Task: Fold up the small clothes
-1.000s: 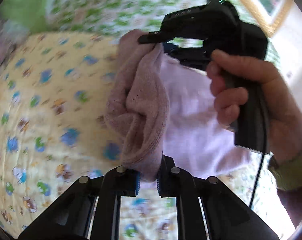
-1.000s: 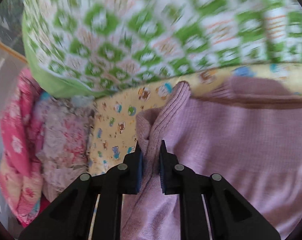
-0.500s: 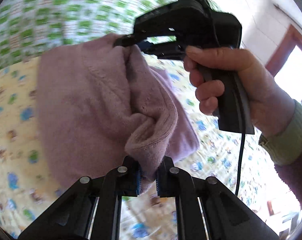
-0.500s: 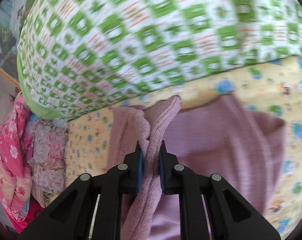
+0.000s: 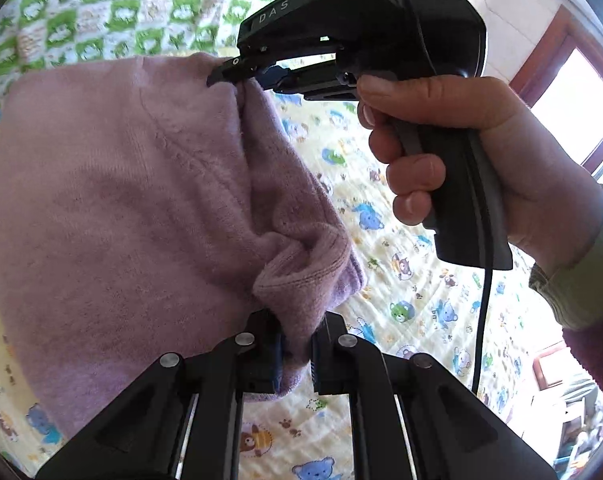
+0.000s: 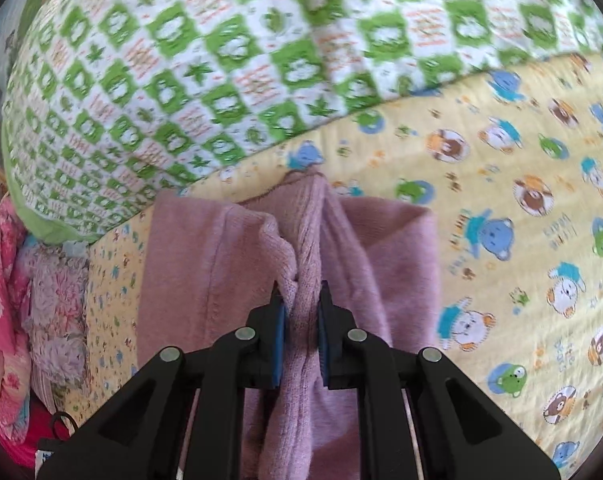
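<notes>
A small mauve knitted garment [image 5: 113,200] hangs spread between both grippers above the bed. My left gripper [image 5: 295,350] is shut on a bunched ribbed edge of it at the bottom of the left wrist view. My right gripper [image 5: 241,76], held in a hand, is shut on another edge at the top of that view. In the right wrist view the right gripper [image 6: 300,326] pinches a twisted fold of the garment [image 6: 205,280], which drapes down on both sides.
A yellow sheet with cartoon bears [image 6: 521,240] covers the bed. A green-and-white checked quilt [image 6: 221,60] is piled at the far side. Pink floral clothes [image 6: 5,300] lie at the left. A window [image 5: 573,104] is at the right.
The garment has spread wider between the grippers and hangs flatter. Both grippers have stayed shut on it and tilted, so more of the sheet shows.
</notes>
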`<state>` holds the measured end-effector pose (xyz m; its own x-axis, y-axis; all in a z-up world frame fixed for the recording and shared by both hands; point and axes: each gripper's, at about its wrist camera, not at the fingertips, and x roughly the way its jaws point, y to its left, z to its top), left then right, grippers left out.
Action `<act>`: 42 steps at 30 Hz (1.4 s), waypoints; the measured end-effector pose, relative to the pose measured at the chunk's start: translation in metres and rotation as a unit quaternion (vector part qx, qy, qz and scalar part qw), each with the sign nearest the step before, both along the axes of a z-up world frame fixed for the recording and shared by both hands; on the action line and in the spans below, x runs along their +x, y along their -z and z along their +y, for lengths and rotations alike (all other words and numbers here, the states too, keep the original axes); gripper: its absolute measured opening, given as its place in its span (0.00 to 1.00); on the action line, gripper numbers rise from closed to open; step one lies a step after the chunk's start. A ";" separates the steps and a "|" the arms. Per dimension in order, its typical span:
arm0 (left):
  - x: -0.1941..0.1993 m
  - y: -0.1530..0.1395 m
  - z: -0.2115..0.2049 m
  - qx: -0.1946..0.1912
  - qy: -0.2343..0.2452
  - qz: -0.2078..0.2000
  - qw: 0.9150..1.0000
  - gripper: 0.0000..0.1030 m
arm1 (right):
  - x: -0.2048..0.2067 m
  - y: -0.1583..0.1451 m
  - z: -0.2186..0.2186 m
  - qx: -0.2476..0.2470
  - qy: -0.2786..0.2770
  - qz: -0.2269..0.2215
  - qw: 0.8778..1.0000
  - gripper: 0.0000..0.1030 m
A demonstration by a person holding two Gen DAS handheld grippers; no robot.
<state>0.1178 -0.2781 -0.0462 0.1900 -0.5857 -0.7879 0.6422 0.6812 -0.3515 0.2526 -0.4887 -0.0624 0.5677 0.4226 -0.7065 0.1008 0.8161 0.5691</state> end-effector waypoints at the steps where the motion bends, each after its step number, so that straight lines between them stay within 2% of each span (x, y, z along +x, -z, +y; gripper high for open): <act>1: 0.002 0.005 -0.001 0.005 -0.001 0.006 1.000 0.09 | 0.000 0.004 -0.002 0.008 0.004 0.006 1.000 0.17; 2: 0.005 0.009 -0.002 0.009 -0.003 0.016 1.000 0.10 | -0.001 0.008 -0.005 0.009 0.014 0.011 1.000 0.18; 4: 0.009 0.014 0.000 0.004 -0.007 0.031 0.999 0.11 | -0.006 0.009 -0.009 0.002 0.032 0.011 0.999 0.32; 5: 0.009 0.013 0.003 -0.004 -0.007 0.036 0.999 0.14 | -0.009 0.008 -0.012 0.002 0.041 0.010 0.999 0.34; 7: 0.009 0.009 0.008 -0.021 -0.006 0.046 0.999 0.28 | -0.016 0.007 -0.017 0.004 0.053 0.009 0.999 0.40; 8: 0.009 0.006 0.012 -0.029 -0.004 0.053 0.998 0.40 | -0.020 0.006 -0.019 0.006 0.059 0.009 0.998 0.40; 9: 0.007 0.004 0.013 -0.034 -0.002 0.056 0.998 0.45 | -0.025 0.004 -0.022 0.009 0.067 0.008 0.998 0.40; 12: -0.002 -0.007 0.025 -0.042 0.006 0.053 0.998 0.47 | -0.041 -0.004 -0.026 0.020 0.080 -0.004 0.997 0.40; 15: -0.009 -0.018 0.047 -0.042 -0.003 0.042 0.998 0.56 | -0.055 -0.013 -0.022 0.031 0.083 -0.018 0.996 0.42; 19: -0.001 -0.027 0.091 -0.045 -0.053 0.040 0.997 0.58 | -0.066 -0.016 -0.008 0.044 0.068 -0.029 0.996 0.45; 21: 0.009 -0.028 0.117 -0.046 -0.091 0.041 0.994 0.65 | -0.066 -0.014 0.000 0.052 0.058 -0.028 0.997 0.45; 26: 0.044 -0.012 0.162 -0.043 -0.176 0.082 0.980 0.66 | -0.053 0.004 0.014 0.070 0.052 -0.011 0.996 0.50; 29: 0.061 -0.001 0.170 -0.042 -0.198 0.098 0.974 0.66 | -0.042 0.012 0.021 0.068 0.047 -0.006 0.997 0.50; 30: 0.066 0.002 0.171 -0.040 -0.201 0.102 0.973 0.66 | -0.041 0.012 0.023 0.066 0.044 -0.008 0.997 0.46; 31: 0.070 0.008 0.166 -0.038 -0.202 0.105 0.973 0.66 | -0.039 0.011 0.025 0.063 0.038 -0.012 0.997 0.21; 32: 0.075 0.011 0.162 -0.038 -0.203 0.106 0.973 0.67 | -0.039 0.007 0.026 0.056 0.035 -0.016 0.998 0.10; 38: 0.089 -0.005 0.146 -0.041 -0.189 0.086 0.977 0.68 | -0.053 -0.032 -0.007 0.035 0.055 -0.068 0.996 0.09; 40: 0.093 -0.011 0.138 -0.039 -0.181 0.082 0.979 0.68 | -0.056 -0.035 -0.022 0.014 0.067 -0.067 0.995 0.09; 42: 0.093 -0.012 0.133 -0.035 -0.175 0.079 0.981 0.70 | -0.054 -0.026 -0.035 0.009 0.084 -0.053 0.995 0.08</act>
<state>0.2108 -0.1451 -0.0346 0.2683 -0.5592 -0.7844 0.3065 0.8215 -0.4808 0.1986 -0.5235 -0.0366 0.7030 0.3267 -0.6317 0.1735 0.7826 0.5978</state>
